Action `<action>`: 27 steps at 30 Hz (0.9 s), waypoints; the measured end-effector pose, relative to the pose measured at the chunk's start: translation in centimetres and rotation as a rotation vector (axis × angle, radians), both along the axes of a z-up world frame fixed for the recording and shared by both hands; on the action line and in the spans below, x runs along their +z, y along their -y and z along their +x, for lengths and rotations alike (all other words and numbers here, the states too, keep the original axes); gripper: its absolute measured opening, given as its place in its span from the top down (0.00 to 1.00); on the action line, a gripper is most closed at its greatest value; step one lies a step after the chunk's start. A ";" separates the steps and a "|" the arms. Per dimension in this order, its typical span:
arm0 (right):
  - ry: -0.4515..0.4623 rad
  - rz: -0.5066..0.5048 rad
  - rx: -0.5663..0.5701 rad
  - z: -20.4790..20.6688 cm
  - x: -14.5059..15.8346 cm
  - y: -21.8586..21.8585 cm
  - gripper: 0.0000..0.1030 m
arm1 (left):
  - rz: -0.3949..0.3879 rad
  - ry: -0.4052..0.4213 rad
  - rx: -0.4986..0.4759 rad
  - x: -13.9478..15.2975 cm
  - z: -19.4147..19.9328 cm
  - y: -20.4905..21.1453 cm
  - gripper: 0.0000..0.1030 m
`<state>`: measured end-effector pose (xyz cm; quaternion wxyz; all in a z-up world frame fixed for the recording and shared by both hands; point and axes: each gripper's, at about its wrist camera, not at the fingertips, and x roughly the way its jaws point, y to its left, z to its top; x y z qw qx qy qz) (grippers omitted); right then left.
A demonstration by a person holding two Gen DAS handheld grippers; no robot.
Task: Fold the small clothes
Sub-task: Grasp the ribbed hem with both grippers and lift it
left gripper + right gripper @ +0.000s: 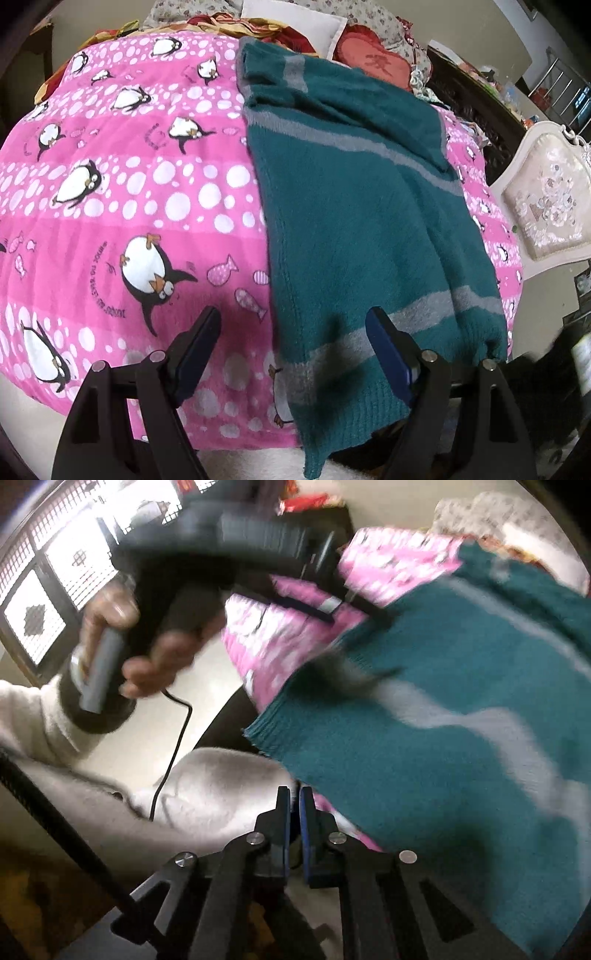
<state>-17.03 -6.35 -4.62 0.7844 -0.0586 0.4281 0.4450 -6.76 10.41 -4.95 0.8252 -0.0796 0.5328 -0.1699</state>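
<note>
A teal sweater (354, 206) with grey stripes lies flat on a pink penguin blanket (129, 192), its ribbed hem hanging over the near edge. My left gripper (295, 328) hovers open over the sweater's left edge near the hem, one finger above the blanket and the other above the knit. In the right wrist view the same sweater (443, 672) is blurred. My right gripper (294, 797) stands shut just off the sweater's near corner, and nothing shows between its pads. A hand (147, 664) in a white sleeve holds the left gripper's handle.
Pillows and a red cushion (369, 59) are piled at the bed's far end. A white upholstered chair (546, 206) stands to the right of the bed, with dark furniture (472, 103) behind it. A black cable (173, 760) hangs below the hand. A latticed window (55, 572) is at the left.
</note>
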 end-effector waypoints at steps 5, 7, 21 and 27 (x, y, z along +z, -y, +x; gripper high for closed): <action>0.026 0.047 -0.299 -0.1 3.9 10.3 0.33 | 0.007 -0.010 -0.034 -0.7 -0.6 1.0 0.22; 0.008 0.022 -0.439 -0.4 4.0 14.5 0.33 | -0.001 -0.018 -0.053 -1.0 -0.9 1.4 0.21; -0.242 0.142 -0.592 0.2 -1.7 21.0 0.33 | 0.100 0.017 -0.166 -2.8 -3.4 4.6 0.09; -0.295 0.270 -0.601 0.1 -2.3 22.2 0.56 | 0.122 0.021 -0.189 -3.2 -3.3 5.8 0.03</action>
